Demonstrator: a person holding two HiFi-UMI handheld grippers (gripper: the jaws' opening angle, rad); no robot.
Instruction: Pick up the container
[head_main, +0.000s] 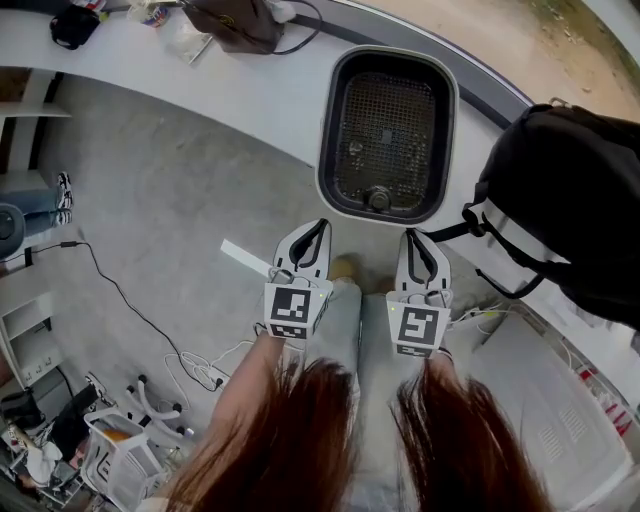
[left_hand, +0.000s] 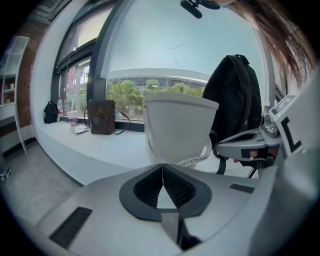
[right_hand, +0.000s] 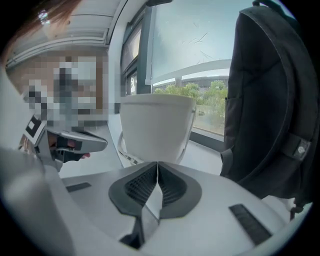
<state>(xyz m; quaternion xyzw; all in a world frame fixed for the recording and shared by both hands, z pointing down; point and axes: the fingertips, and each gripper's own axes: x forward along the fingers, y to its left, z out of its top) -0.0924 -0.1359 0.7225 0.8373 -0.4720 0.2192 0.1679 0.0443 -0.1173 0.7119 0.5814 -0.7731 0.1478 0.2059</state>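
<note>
The container, a white tub with rounded corners and a dark mesh bottom, stands upright on the pale curved tabletop that runs along the window. It sits close to the near edge, which leaves its closest wall within easy reach from where the person stands. In both gripper views it rises straight ahead, just past the jaw tips, and a thin white loop, probably a handle, shows low on its side. The left tool and the right tool hang side by side in front of that near wall, near each other, each aimed at one half of the tub. This looks like the set-up for a two-handed lift of something too wide for a single jaw. Both are fully closed, pads meeting along a thin seam with nothing between them, so neither has hold of anything and nothing touches the container yet. The jaws would have to part before they could take the rim or the loop. A black backpack leans on the tabletop just right of the container and crowds the right tool's side. A brown bag sits well away at the far left.
</note>
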